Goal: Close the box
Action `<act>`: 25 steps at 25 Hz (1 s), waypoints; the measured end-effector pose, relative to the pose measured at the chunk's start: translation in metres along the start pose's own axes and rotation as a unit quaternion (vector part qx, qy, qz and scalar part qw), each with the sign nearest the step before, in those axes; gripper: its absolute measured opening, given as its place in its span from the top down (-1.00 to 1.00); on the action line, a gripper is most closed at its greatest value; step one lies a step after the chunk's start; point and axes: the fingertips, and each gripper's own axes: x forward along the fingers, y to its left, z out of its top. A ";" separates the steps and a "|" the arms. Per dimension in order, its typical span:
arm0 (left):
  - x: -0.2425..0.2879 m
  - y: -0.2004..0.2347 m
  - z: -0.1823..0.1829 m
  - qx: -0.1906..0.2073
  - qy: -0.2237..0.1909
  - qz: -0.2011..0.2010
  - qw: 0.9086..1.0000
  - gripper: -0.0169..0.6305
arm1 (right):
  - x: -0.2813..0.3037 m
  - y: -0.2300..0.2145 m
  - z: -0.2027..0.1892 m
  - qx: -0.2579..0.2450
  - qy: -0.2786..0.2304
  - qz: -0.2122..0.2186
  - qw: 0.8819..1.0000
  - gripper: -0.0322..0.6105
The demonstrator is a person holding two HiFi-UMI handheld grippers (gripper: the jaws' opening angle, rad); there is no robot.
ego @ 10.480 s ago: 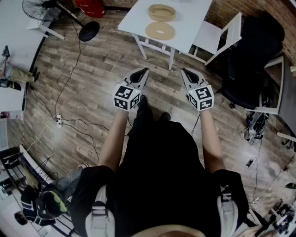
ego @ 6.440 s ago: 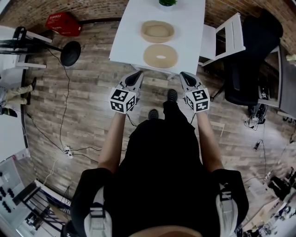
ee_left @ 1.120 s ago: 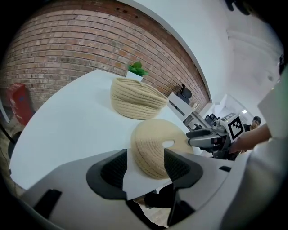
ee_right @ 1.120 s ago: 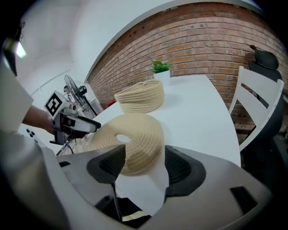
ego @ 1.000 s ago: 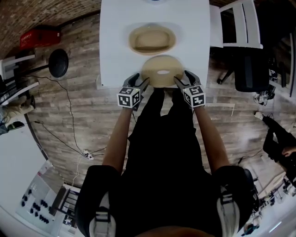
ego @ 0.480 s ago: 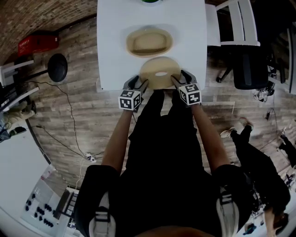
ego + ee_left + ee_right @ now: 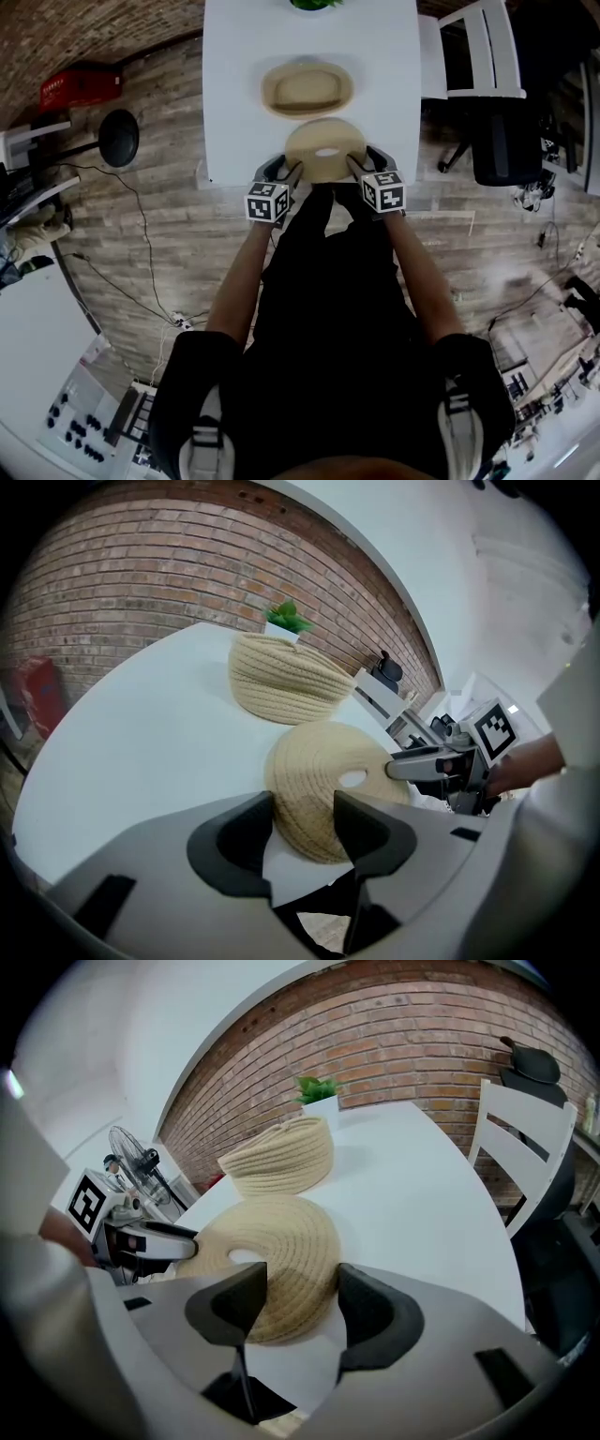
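A white counter (image 7: 225, 94) stands on a wood-plank floor (image 7: 141, 216) near a brick wall (image 7: 84, 28), with a white chair (image 7: 469, 47) at its 3 o'clock side. On it sits a woven rope basket (image 7: 307, 88), open-topped, with a small potted plant (image 7: 314, 4) at its 12 o'clock. The flat woven lid (image 7: 325, 150), a hole in its middle, lies at the basket's 6 o'clock, by the counter's near edge. The left hand-held gripper (image 7: 284, 169) meets the lid's rim at 8 o'clock, the right hand-held gripper (image 7: 364, 161) at 4 o'clock. Both sets of jaws are fairly wide and closing, with the rim between them, not yet clamped.
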 end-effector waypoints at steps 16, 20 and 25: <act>-0.015 -0.009 0.027 -0.036 -0.039 0.024 0.998 0.44 | -0.021 -0.003 0.011 0.033 -0.035 0.005 0.999 0.29; -0.022 -0.016 0.034 -0.040 -0.046 0.028 0.998 0.46 | -0.029 -0.006 0.019 0.030 -0.035 0.019 0.999 0.32; -0.029 -0.033 0.039 -0.047 -0.055 0.041 0.997 0.46 | -0.046 -0.012 0.027 0.018 -0.038 0.029 0.999 0.34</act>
